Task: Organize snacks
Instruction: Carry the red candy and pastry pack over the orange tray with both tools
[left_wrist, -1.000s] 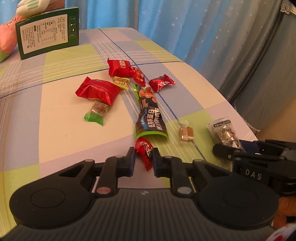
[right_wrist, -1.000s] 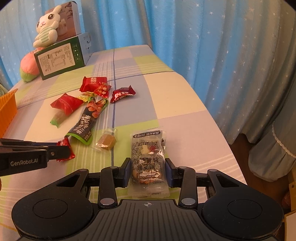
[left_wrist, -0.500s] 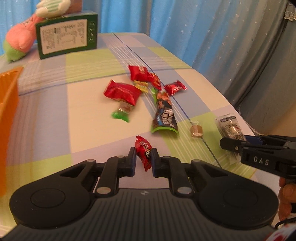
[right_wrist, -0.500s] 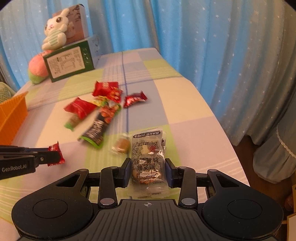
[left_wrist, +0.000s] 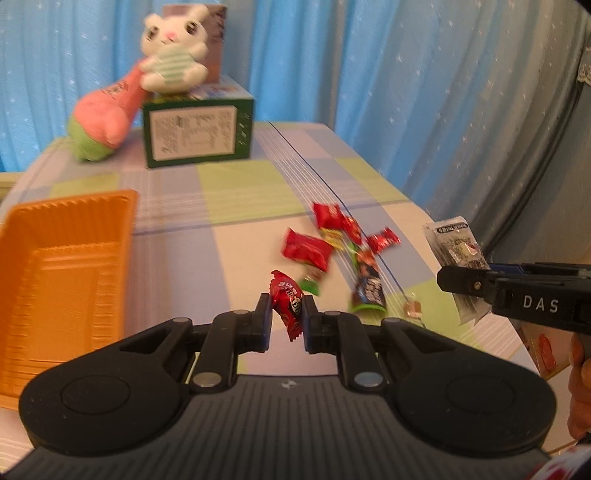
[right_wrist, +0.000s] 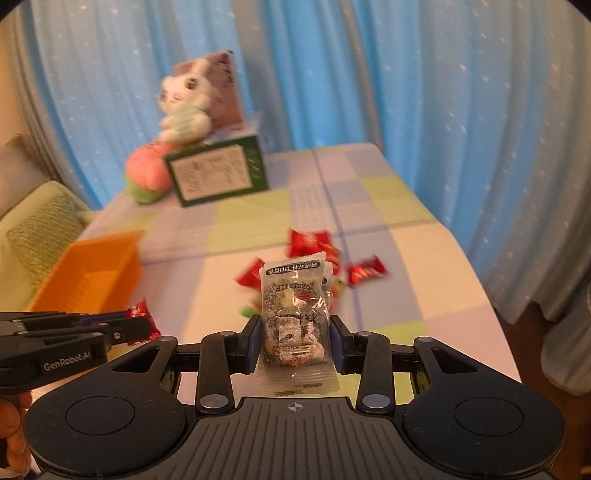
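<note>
My left gripper (left_wrist: 287, 314) is shut on a small red candy (left_wrist: 289, 303), held up off the checked tablecloth (left_wrist: 236, 192). My right gripper (right_wrist: 294, 334) is shut on a clear snack packet (right_wrist: 294, 318) with black print, also lifted. In the left wrist view the right gripper (left_wrist: 448, 277) enters from the right with the clear packet (left_wrist: 455, 247). In the right wrist view the left gripper (right_wrist: 147, 326) comes in from the left with the red candy (right_wrist: 139, 312). An orange tray (left_wrist: 70, 236) lies at the left. Several more red, green and dark snacks (left_wrist: 332, 251) lie scattered mid-table.
A green box (left_wrist: 199, 134) with a plush rabbit (left_wrist: 173, 51) and a pink plush (left_wrist: 107, 118) stands at the far end. Blue star curtains (left_wrist: 406, 92) hang behind and along the right table edge. A green cushion (right_wrist: 40, 229) sits beyond the tray's left.
Both grippers have risen with their snacks, so the table now looks lower and farther. The orange tray and the plush toys have come into view. Neither grip has changed.
</note>
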